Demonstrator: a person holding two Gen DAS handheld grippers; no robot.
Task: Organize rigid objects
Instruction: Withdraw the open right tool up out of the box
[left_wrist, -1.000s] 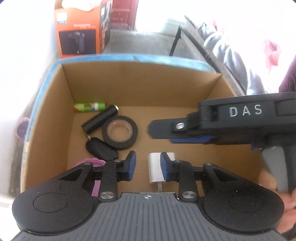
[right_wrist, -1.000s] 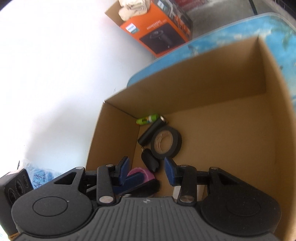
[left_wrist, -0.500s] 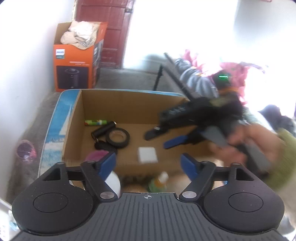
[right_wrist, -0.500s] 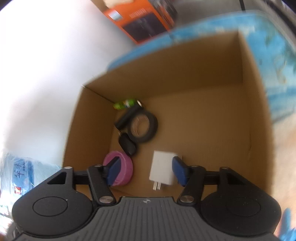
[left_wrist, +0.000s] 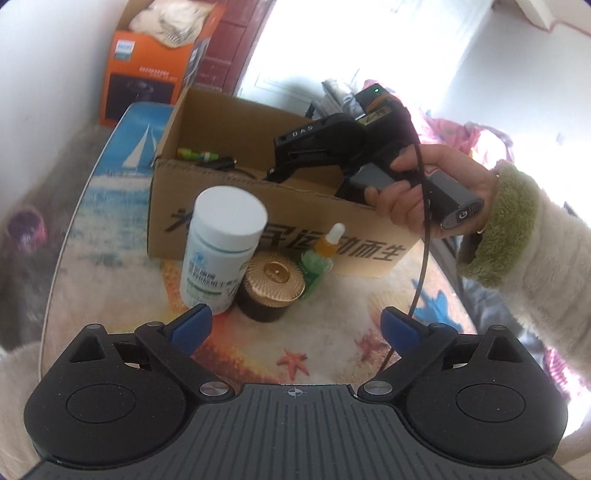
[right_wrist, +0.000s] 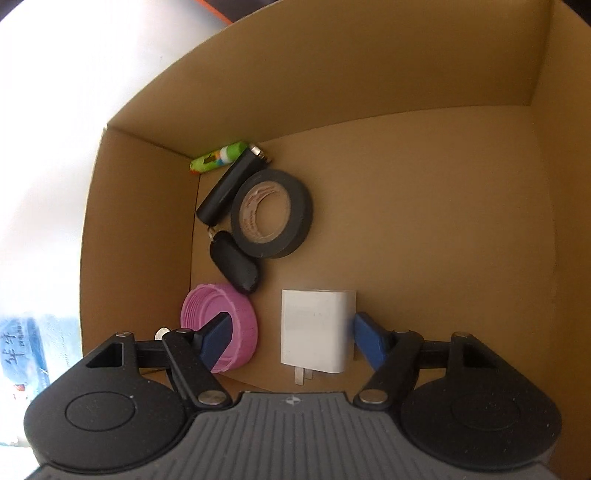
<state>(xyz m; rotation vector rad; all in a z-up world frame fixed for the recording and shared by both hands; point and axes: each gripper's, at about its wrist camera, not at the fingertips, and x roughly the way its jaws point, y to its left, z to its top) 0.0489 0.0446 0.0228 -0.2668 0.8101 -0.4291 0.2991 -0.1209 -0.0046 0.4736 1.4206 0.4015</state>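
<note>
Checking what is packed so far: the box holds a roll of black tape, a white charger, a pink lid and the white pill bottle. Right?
Not quite. The white pill bottle stands outside the box, on the table in front of it, as the left wrist view shows. The roll of black tape, white charger and pink lid are inside.

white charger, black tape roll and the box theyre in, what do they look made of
White charger: smooth matte plastic, likely, with metal prongs at its near end. Black tape roll: looks like vinyl tape with a slight sheen, wound on a printed tan cardboard core. Box: plain brown cardboard, dull finish, folded creases at the corners.
</note>
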